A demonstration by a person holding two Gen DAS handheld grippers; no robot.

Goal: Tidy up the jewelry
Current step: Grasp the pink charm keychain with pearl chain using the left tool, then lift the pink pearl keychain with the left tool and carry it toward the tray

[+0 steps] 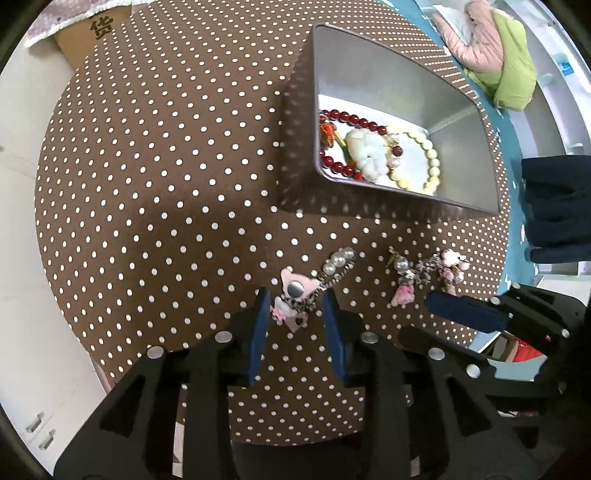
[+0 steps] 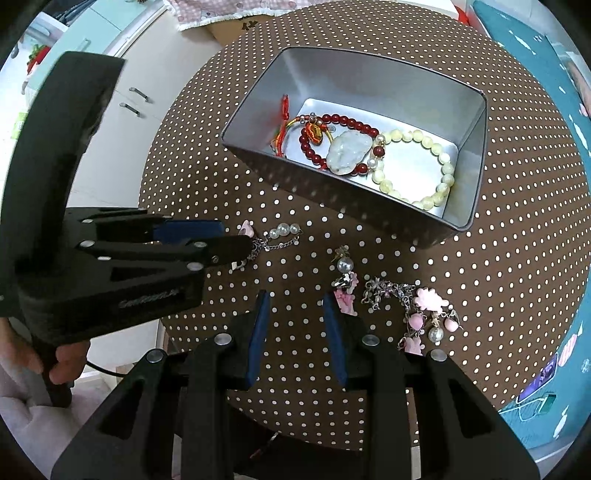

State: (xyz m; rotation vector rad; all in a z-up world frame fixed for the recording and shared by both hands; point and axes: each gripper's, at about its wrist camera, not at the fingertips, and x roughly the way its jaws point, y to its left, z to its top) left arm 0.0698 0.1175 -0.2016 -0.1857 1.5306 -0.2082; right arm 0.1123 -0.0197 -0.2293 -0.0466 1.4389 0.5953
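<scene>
A silver tin box (image 1: 399, 77) (image 2: 369, 79) stands on a round brown polka-dot table (image 1: 166, 177) (image 2: 517, 240). It holds a red bead bracelet (image 1: 351, 120) (image 2: 347, 122), a white jade pendant (image 1: 364, 149) (image 2: 345, 151) and a pale yellow bead bracelet (image 1: 430, 155) (image 2: 443, 170). A pink charm chain with pearls (image 1: 299, 291) (image 2: 275, 236) lies on the table between the fingers of my open left gripper (image 1: 295, 314) (image 2: 236, 240). A second pink charm chain (image 1: 424, 275) (image 2: 406, 306) lies to its right. My right gripper (image 2: 295, 314) (image 1: 461, 306) is open and empty, with that chain's end just past its right finger.
A cardboard box (image 1: 92, 33) sits beyond the table's far left edge. White cabinets with handles (image 2: 133, 99) stand on the left. A teal mat (image 2: 546, 110) and pink and green clothing (image 1: 495, 51) lie to the right.
</scene>
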